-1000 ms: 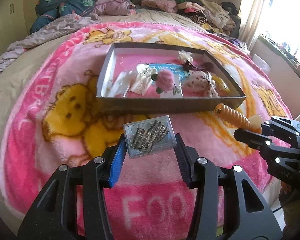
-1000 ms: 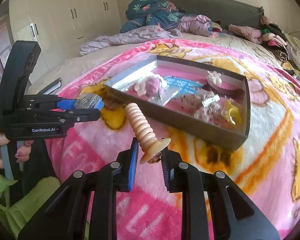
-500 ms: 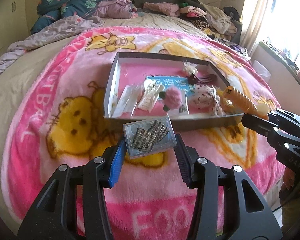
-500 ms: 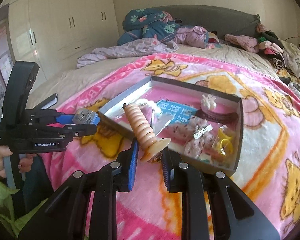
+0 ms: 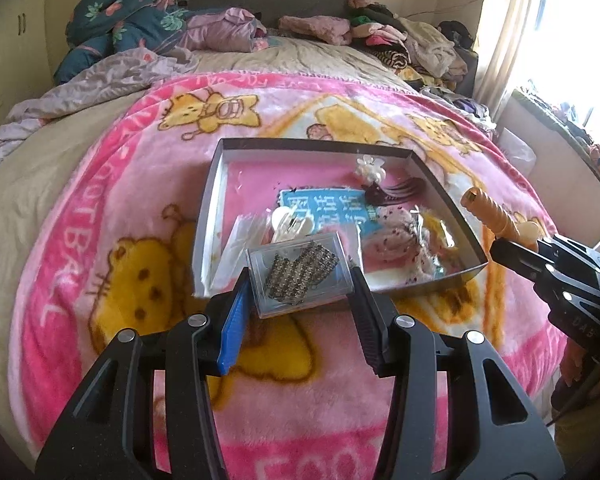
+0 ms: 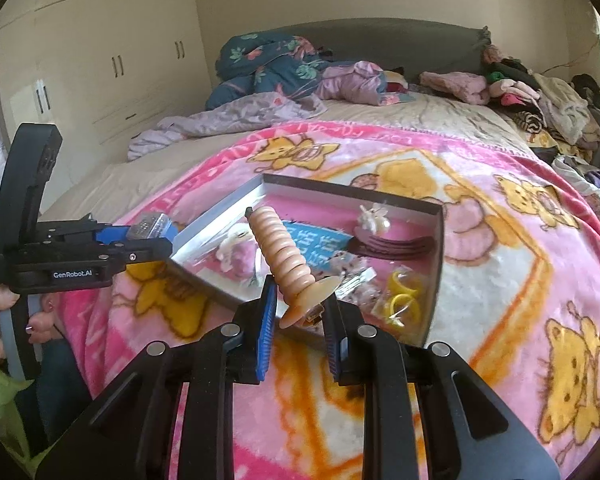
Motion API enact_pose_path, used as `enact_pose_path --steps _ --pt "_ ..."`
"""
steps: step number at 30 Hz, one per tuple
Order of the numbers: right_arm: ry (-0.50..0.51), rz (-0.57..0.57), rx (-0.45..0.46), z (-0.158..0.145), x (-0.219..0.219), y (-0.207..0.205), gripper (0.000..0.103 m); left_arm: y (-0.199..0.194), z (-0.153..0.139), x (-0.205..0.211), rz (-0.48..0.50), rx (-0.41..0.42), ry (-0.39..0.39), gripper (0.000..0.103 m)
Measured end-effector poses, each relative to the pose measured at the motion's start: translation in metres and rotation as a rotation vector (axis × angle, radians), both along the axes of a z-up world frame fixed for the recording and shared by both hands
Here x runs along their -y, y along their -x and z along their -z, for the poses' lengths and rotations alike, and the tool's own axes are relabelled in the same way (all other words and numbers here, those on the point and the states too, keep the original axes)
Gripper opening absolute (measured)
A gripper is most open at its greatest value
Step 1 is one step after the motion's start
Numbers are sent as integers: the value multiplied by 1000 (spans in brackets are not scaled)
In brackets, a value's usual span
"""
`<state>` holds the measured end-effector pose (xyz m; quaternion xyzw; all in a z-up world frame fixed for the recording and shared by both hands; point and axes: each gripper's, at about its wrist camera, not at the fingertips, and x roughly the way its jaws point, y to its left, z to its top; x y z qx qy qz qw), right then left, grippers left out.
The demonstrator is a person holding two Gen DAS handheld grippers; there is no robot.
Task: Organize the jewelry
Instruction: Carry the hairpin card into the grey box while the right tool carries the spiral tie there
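My left gripper [image 5: 298, 280] is shut on a clear plastic case [image 5: 300, 270] of sparkly hair clips, held above the near edge of a grey tray [image 5: 206, 216]. The case also shows in the right wrist view [image 6: 152, 226]. My right gripper [image 6: 300, 308] is shut on the base of a beige ridged ring holder [image 6: 282, 256], held above the tray's near wall [image 6: 204, 280]. The ring holder shows at the right of the left wrist view [image 5: 496, 214]. The tray holds a white flower clip [image 5: 370, 166], a blue card [image 5: 324, 208], a dark comb [image 6: 392, 244] and yellow rings [image 6: 402, 296].
The tray lies on a pink bear-print blanket [image 5: 140, 208] on a bed. Piles of clothes [image 6: 512, 88] and a blue floral quilt [image 6: 268, 60] lie at the far end. Cupboards [image 6: 112, 64] stand to the left; a curtained window [image 5: 540, 32] is to the right.
Both grippers have risen and moved forward with their loads, from the blanket in front of the tray to above the tray's near edge.
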<state>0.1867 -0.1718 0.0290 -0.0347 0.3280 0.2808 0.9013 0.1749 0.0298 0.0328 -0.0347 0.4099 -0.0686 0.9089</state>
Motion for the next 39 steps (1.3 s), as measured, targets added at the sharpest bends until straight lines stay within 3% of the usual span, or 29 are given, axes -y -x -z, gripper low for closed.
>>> enact_pose_path --steps 19,33,38,39 --pt "2 87 -7 8 19 -41 21 -41 7 -3 -16 0 -22 39" --pt "72 -9 -135 64 -29 -65 21 -63 49 -21 -61 -86 -42 39" --pt "81 -1 -154 71 -33 -62 26 -62 56 -23 -71 -105 -36 39" --pt "80 -2 -155 71 -32 -61 30 -61 56 -23 -71 -106 -36 41"
